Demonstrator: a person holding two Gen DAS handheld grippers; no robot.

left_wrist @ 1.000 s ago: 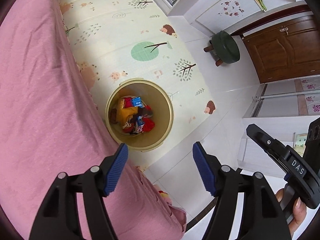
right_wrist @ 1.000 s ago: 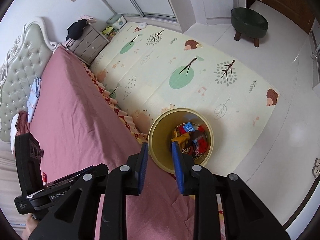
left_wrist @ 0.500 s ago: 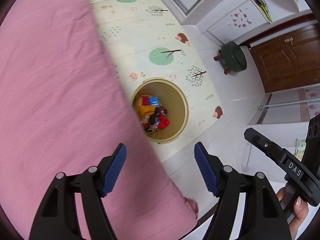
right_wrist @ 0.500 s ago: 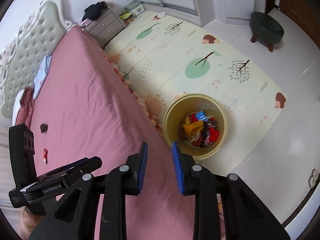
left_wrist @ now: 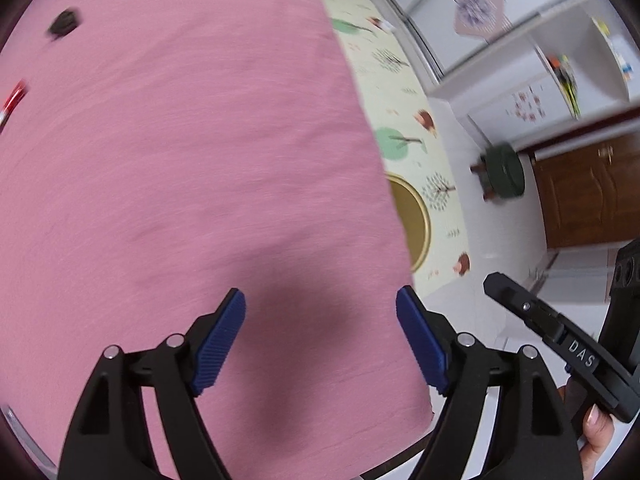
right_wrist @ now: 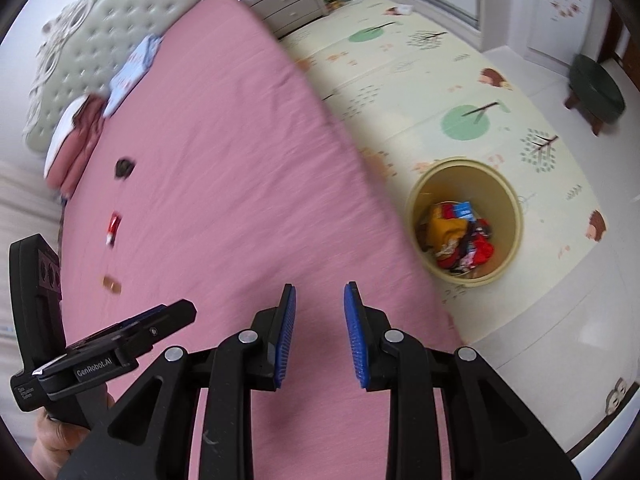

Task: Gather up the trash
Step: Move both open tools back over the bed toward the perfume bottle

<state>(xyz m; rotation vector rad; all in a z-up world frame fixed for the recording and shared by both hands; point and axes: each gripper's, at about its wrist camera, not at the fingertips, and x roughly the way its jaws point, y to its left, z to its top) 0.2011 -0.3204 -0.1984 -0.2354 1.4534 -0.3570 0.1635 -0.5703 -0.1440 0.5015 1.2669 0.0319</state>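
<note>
Jaws of my left gripper [left_wrist: 320, 340] stand wide and are opening, nothing between them, above the pink bedsheet [left_wrist: 180, 160]. My right gripper [right_wrist: 320, 336] has its blue pads [right_wrist: 286, 336] narrowly apart with bare sheet showing in the gap; nothing is held.

Landmark is the yellow trash bin [right_wrist: 464, 224], which stands on the play mat [right_wrist: 420, 64] just beside the bed's edge. It holds crumpled wrappers [right_wrist: 460, 236] in red, yellow and blue. Left wrist view shows only part of the bin's rim past the sheet.

Three scraps lie on the sheet, well apart from the bin and toward the headboard side: a dark crumpled piece [right_wrist: 125, 168], a red-and-white wrapper [right_wrist: 113, 227] and a small brown piece [right_wrist: 112, 284]. All are blurred.

A green stool [right_wrist: 596, 84] stands beyond the bin on the tiled floor.
</note>
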